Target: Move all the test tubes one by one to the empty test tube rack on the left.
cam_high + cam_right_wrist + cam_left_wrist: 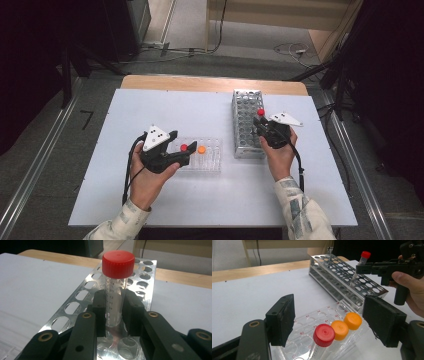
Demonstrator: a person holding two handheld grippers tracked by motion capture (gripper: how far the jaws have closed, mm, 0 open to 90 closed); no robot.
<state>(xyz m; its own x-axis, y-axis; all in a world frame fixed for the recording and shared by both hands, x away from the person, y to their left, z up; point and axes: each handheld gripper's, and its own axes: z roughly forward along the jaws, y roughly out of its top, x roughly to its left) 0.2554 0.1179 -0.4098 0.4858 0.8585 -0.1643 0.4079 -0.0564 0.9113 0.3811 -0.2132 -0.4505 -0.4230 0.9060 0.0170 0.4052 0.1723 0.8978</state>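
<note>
In the right gripper view, the right gripper (pixel 115 315) is clamped on a clear graduated tube with a red screw cap (pixel 117 277). The tube stands upright, long axis vertical, cap uppermost, its printed scale reading 10 to 14 upward. It stands centre frame over the perforated metal tube rack (pixel 75 307), whose rows of open holes run away to the upper right.

In the left gripper view, the left gripper (pixel 329 322) is open, its pads wide apart either side of three capped tubes: a red-capped tube (pixel 323 335) nearest, then two orange-capped tubes (pixel 347 323), all leaning toward the upper right in a clear plastic rack (pixel 307 322). Red cell labels on it read A3, A4, B2, B3; others are too small to read.

In the high view, the clear rack lies lower centre and the metal rack right of centre, near but apart. The white table (pixel 200 110) is bare across its left half and its near edge.
</note>
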